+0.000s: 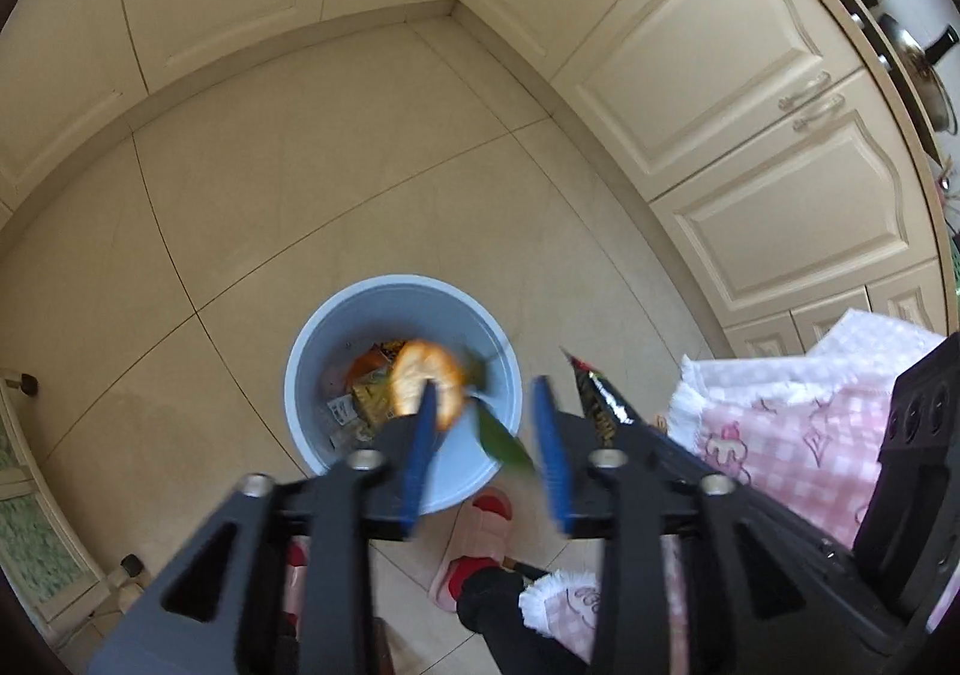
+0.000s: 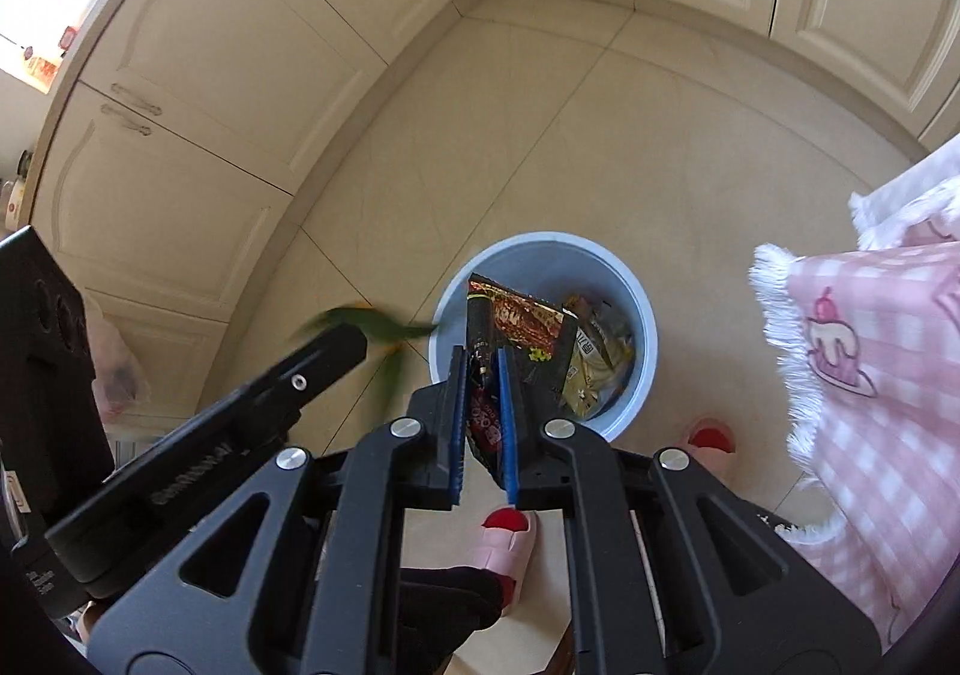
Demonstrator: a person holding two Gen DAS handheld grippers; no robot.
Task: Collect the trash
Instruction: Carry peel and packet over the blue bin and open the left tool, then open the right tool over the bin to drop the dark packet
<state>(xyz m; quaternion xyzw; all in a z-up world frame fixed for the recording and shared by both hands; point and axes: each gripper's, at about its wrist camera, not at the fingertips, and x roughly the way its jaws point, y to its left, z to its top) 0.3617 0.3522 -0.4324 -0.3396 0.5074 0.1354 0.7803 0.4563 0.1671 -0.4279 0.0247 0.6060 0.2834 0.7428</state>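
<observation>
Well along, by the look of it. Blue bin (image 1: 336, 327) on the tiled floor (image 1: 252, 207), already part filled with wrappers (image 2: 594, 369) and scraps. Left gripper (image 1: 486, 399) over the bin's near rim, jaws parted, gripping nothing; orange peel (image 1: 423, 384) blurred just off the left finger, over the bin mouth, apparently dropping in. Green leaf (image 1: 501, 438) blurred between the fingers, near the rim; could miss. Right gripper (image 2: 483, 369) clamped tight on a dark snack wrapper (image 2: 516, 324), held above the bin's near edge, not yet released. Left to do, judging from this: drop the wrapper, check the leaf, fetch whatever trash lies elsewhere, out of view.
</observation>
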